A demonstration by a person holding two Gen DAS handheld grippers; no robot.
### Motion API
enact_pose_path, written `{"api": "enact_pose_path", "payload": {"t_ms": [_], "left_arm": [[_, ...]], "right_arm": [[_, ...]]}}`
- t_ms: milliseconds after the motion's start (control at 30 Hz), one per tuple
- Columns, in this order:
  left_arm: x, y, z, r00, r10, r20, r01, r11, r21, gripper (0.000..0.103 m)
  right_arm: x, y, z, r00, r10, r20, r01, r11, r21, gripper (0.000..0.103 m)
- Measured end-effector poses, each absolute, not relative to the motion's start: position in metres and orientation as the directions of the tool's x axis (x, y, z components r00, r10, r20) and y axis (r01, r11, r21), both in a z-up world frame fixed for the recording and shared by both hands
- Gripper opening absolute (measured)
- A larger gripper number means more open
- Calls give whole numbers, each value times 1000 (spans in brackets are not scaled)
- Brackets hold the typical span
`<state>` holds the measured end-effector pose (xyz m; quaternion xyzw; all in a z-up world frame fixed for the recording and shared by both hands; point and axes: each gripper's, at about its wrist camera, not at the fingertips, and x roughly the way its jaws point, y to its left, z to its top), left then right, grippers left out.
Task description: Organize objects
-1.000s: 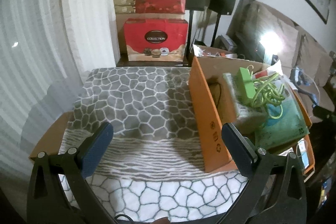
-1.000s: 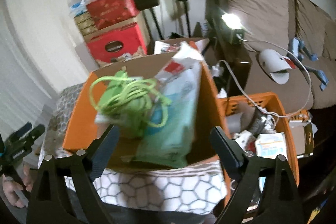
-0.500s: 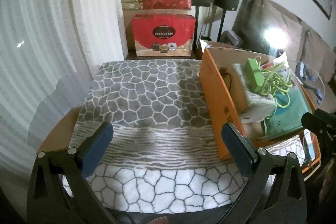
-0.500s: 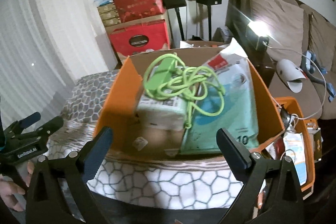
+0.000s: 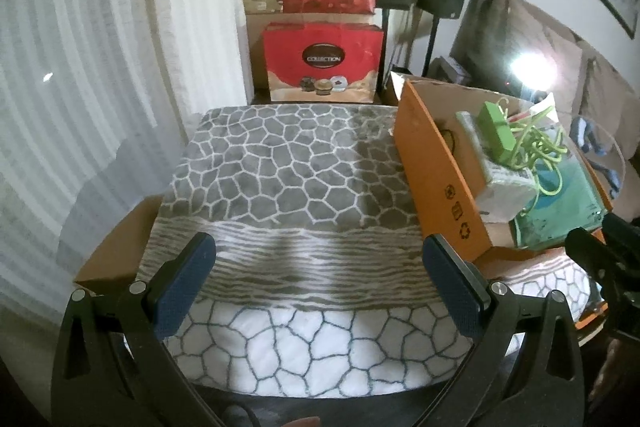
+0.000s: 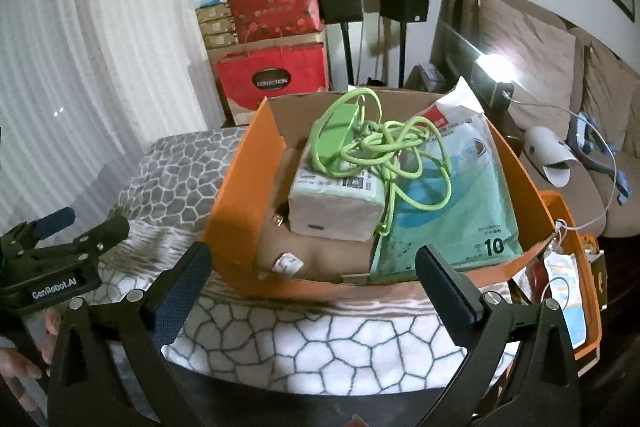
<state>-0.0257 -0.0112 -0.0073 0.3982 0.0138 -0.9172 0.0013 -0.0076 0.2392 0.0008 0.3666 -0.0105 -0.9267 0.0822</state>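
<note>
Living room: grey-and-white cobble-pattern blanket (image 5: pixel 288 187) over worktop, white curtain at left, red gift boxes (image 5: pixel 324 63) stacked at upper centre. Orange cardboard box (image 6: pixel 236 195) sits on blanket, centre of my right view, right side of my left view. Inside it: tangled lime-green cable (image 6: pixel 384 147) on top of white paper-wrapped pack (image 6: pixel 332 207), teal plastic packet marked 10 (image 6: pixel 448 219) beside. My right gripper (image 6: pixel 314 277) near box front, jaws spread wide, nothing between. My left gripper (image 5: pixel 320 269) over bare blanket, jaws spread, empty.
</note>
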Motion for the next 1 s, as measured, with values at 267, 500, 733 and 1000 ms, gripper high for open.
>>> {"api": "enact_pose_path", "payload": {"t_ms": [267, 500, 733, 1000], "left_arm": [[-18, -14, -7, -688, -5, -726, 18, -1000, -10, 103], [-15, -14, -8, -688, -8, -726, 16, -1000, -4, 103], [-12, -16, -9, -685, -10, -729, 18, -1000, -4, 103], [-8, -16, -7, -685, 6, -728, 10, -1000, -18, 103]], "right_arm": [[-5, 232, -10, -701, -158, -696, 143, -987, 79, 103], [-1, 229, -10, -707, -156, -690, 144, -987, 76, 102], [-3, 232, -8, -709, -141, -691, 129, -989, 70, 102], [-5, 230, -7, -713, -136, -688, 130, -990, 61, 103]]}}
